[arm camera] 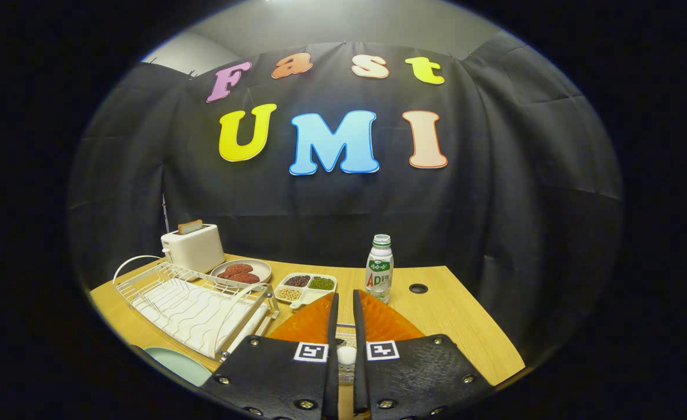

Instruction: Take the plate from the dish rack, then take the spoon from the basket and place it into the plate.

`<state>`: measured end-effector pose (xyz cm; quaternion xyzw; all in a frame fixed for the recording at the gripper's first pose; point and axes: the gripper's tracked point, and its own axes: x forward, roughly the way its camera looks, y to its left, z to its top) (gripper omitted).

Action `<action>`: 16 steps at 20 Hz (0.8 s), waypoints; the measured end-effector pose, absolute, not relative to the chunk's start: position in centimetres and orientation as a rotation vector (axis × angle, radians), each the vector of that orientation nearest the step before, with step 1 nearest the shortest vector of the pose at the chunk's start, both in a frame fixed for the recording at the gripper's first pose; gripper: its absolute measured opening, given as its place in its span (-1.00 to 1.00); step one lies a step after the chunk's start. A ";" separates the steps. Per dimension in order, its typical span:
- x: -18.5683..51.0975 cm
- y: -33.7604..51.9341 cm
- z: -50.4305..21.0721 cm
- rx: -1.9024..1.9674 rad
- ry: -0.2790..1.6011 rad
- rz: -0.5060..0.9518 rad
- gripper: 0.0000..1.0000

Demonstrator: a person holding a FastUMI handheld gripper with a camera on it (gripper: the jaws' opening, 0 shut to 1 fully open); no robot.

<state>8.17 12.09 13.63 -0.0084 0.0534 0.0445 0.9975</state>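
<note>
wire dish rack (194, 306) empty, pale plate (171, 361) flat beside it; my gripper (343, 312) fingers nearly closed, seemingly pinching a white spoon (346, 354) for carrying plateward.

I'm seeing black cloth (495, 192) hanging behind a wooden table (454, 315); grey wall (343, 23) showing above, light glaring overhead.
</note>
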 end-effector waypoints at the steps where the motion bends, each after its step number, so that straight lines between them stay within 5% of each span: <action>1: 7.7 12.3 14.7 -0.022 0.102 0.091 -0.81; 16: -1.5 17.1 21.2 -0.026 0.120 0.126 -0.81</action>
